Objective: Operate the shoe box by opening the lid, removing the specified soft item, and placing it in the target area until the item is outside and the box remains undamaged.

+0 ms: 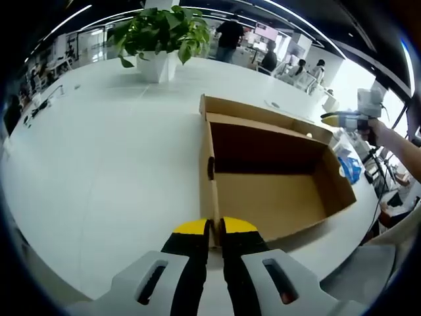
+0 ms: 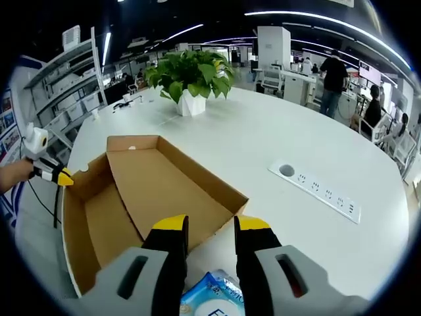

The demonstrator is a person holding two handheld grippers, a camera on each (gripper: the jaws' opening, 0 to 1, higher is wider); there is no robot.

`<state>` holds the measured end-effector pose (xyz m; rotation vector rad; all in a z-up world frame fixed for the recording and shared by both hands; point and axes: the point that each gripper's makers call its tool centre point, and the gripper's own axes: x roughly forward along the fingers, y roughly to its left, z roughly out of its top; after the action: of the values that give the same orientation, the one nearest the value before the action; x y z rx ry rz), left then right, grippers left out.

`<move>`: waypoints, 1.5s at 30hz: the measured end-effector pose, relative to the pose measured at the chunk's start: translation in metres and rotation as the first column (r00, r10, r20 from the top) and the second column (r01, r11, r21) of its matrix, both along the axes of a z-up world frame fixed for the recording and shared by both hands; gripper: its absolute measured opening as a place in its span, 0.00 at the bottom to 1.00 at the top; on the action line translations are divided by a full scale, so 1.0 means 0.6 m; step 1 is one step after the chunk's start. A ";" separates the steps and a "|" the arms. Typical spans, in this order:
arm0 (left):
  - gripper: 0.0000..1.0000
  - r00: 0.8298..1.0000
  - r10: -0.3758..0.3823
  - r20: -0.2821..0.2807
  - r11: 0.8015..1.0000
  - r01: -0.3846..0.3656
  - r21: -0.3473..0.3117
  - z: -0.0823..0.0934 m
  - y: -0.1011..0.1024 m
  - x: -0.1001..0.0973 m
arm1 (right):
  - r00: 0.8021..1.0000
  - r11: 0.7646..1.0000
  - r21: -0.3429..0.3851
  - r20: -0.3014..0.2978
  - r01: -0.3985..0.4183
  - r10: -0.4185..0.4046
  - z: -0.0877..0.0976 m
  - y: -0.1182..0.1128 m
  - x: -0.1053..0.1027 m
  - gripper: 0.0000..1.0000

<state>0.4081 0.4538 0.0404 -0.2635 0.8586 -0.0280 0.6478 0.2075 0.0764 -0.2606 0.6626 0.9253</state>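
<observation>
Packet [image 2: 214, 294] under right gripper [image 2: 210, 227] — plant [image 1: 161, 31] beyond.

This is a big open office. A long white bench [image 2: 276, 141] fills the middle, and it has a strip of power plugs [image 2: 316, 187] set into its top. A green plant in a white pot [image 2: 191, 82] stands on it. Long bright lights [image 2: 316, 26] run across the dark ceiling. Shelves [image 2: 66, 85] stand along one side. Farther back there are more desks and chairs [image 2: 273, 79], and people [image 2: 332, 79] stand or sit near them.
</observation>
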 end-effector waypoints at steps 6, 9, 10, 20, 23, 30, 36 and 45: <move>0.02 0.999 0.036 0.004 0.999 -0.036 0.006 -0.001 0.003 0.001 | 1.000 1.000 -0.017 0.000 0.003 -0.003 -0.006 0.011 0.013 0.24; 0.02 0.999 0.047 0.006 0.999 -0.047 0.013 -0.001 0.005 0.002 | 0.999 0.999 -0.025 0.001 0.032 -0.032 -0.010 0.012 0.026 0.23; 0.01 0.999 0.050 0.006 0.999 -0.050 0.015 -0.002 0.005 0.002 | 0.999 0.999 -0.024 0.003 0.037 -0.037 -0.010 0.012 0.029 0.23; 0.01 0.996 0.093 -0.001 0.996 -0.092 0.010 -0.003 0.009 0.002 | 0.992 0.992 -0.068 -0.056 0.105 -0.109 -0.045 0.014 0.047 0.21; 0.01 0.995 0.101 -0.005 0.995 -0.101 0.009 -0.004 0.010 0.002 | 0.990 0.989 -0.087 -0.066 0.116 -0.122 -0.056 0.015 0.049 0.21; 0.00 0.994 0.105 -0.012 0.994 -0.105 0.008 -0.005 0.011 0.002 | 0.980 0.980 -0.108 -0.088 0.168 -0.177 -0.069 0.010 0.061 0.18; 0.00 0.994 0.109 -0.016 0.994 -0.109 0.008 -0.006 0.012 0.002 | 0.966 0.971 -0.111 -0.131 0.211 -0.225 -0.082 0.007 0.069 0.15; 0.00 0.993 0.117 -0.015 0.993 -0.117 0.000 -0.006 0.012 0.002 | 0.934 0.953 -0.117 -0.198 0.280 -0.298 -0.101 0.006 0.068 0.09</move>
<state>0.4092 0.4611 0.0370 -0.3151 0.8571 0.0824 0.6885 0.2111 0.0159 -0.1354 0.9153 0.6457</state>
